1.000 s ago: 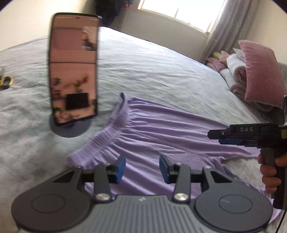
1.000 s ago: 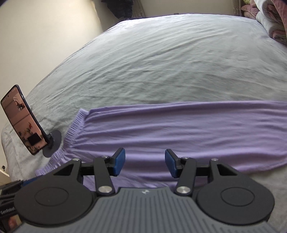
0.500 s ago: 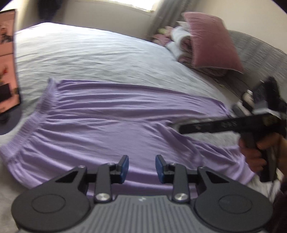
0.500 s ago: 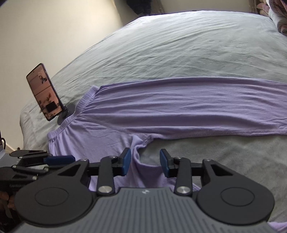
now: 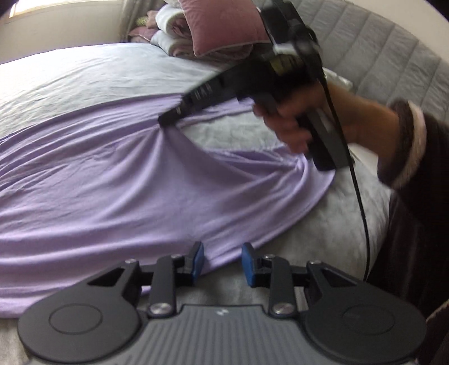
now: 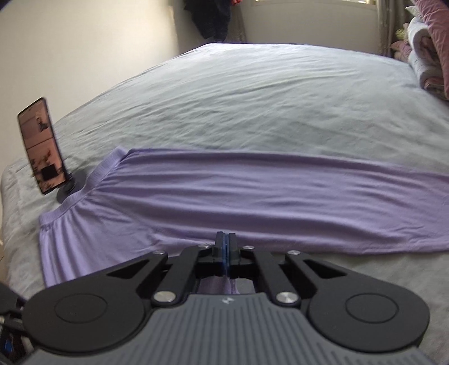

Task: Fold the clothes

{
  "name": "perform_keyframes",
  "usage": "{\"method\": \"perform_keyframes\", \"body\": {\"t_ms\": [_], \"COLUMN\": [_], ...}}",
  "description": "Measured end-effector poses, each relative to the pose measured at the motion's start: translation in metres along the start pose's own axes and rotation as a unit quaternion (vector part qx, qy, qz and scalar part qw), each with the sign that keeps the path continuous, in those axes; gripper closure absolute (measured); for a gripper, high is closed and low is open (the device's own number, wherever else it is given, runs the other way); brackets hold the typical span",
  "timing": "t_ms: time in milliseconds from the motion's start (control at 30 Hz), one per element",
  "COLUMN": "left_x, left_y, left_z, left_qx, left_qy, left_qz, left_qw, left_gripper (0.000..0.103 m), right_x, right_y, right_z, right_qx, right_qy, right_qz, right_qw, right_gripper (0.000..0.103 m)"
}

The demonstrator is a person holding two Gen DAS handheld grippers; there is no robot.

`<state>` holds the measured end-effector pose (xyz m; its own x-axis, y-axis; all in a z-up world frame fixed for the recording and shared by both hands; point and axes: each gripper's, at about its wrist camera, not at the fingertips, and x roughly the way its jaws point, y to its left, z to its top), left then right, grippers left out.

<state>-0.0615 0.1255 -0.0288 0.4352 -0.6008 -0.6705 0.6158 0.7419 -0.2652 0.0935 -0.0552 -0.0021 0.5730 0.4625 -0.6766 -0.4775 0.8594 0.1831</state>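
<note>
Lilac trousers (image 5: 112, 182) lie spread on the grey bed sheet (image 6: 252, 98), with the elastic waistband (image 6: 84, 193) at the left and both legs running right. My right gripper (image 6: 225, 244) is shut on the cloth where the two legs meet. In the left wrist view its tip (image 5: 165, 120) pinches the fabric, and folds fan out from there. My left gripper (image 5: 221, 262) hovers low over the near leg's edge. Its blue pads (image 5: 198, 261) stand a little apart, with no cloth pressed between them.
A phone on a round stand (image 6: 42, 146) sits by the waistband at the bed's left edge. Pink pillows and folded blankets (image 5: 224, 25) are piled by the quilted grey headboard (image 5: 378, 47). A person's hand (image 5: 294, 118) holds the right gripper, and its black cable (image 5: 362, 210) hangs down.
The right jaws closed on the cloth between the legs, which now bunches there. The left wrist view swung away from the phone and waistband toward the leg ends, and its jaws narrowed.
</note>
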Motion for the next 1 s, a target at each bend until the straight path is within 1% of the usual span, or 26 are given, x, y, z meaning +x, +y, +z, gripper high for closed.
{"method": "perform_keyframes", "body": {"t_ms": [100, 233, 267, 300, 333, 400, 433, 467, 500, 567, 733, 800, 1000], "left_x": [0.001, 0.003, 0.003, 0.003, 0.003, 0.003, 0.004, 0.005, 0.006, 0.009, 0.019, 0.027, 0.052], "left_y": [-0.003, -0.008, -0.008, -0.007, -0.007, -0.008, -0.008, -0.009, -0.011, -0.014, -0.024, -0.029, -0.045], "left_z": [-0.001, 0.000, 0.002, 0.003, 0.005, 0.008, 0.010, 0.013, 0.015, 0.020, 0.032, 0.035, 0.041], "left_qx": [0.014, 0.031, 0.029, 0.027, 0.025, 0.023, 0.023, 0.023, 0.023, 0.022, 0.015, 0.014, 0.020], "left_qy": [0.010, 0.017, 0.018, 0.018, 0.016, 0.014, 0.012, 0.010, 0.008, 0.003, -0.010, -0.010, 0.001], "left_qz": [-0.004, -0.001, -0.001, -0.001, 0.000, 0.001, 0.002, 0.003, 0.002, -0.002, -0.031, -0.038, -0.051], "left_qw": [0.9998, 0.9994, 0.9994, 0.9995, 0.9996, 0.9996, 0.9997, 0.9997, 0.9997, 0.9997, 0.9994, 0.9991, 0.9985], "left_gripper": [0.073, 0.072, 0.072, 0.072, 0.072, 0.072, 0.072, 0.072, 0.072, 0.072, 0.072, 0.072, 0.072], "right_x": [0.007, 0.024, 0.027, 0.027, 0.025, 0.020, 0.015, 0.011, 0.004, -0.008, -0.036, -0.044, -0.062], "right_y": [-0.001, 0.005, 0.006, 0.007, 0.006, 0.003, 0.000, -0.003, -0.005, -0.013, -0.037, -0.046, -0.057], "right_z": [0.005, -0.001, -0.004, -0.005, -0.006, -0.005, -0.004, -0.004, -0.005, -0.007, -0.022, -0.031, -0.057], "right_qx": [-0.004, -0.009, -0.008, -0.005, 0.000, 0.016, 0.023, 0.027, 0.027, 0.024, 0.031, 0.030, 0.019], "right_qy": [0.004, 0.037, 0.044, 0.045, 0.044, 0.047, 0.047, 0.045, 0.041, 0.035, 0.032, 0.034, 0.040], "right_qz": [-0.011, -0.018, -0.019, -0.019, -0.017, -0.009, -0.007, -0.006, -0.007, -0.012, -0.022, -0.025, -0.013], "right_qw": [1.000, 0.999, 0.999, 0.999, 0.999, 0.999, 0.999, 0.999, 0.999, 0.999, 0.999, 0.999, 0.999], "right_gripper": [0.103, 0.102, 0.099, 0.098, 0.090, 0.087, 0.079, 0.068, 0.064, 0.063, 0.063, 0.063, 0.063]}}
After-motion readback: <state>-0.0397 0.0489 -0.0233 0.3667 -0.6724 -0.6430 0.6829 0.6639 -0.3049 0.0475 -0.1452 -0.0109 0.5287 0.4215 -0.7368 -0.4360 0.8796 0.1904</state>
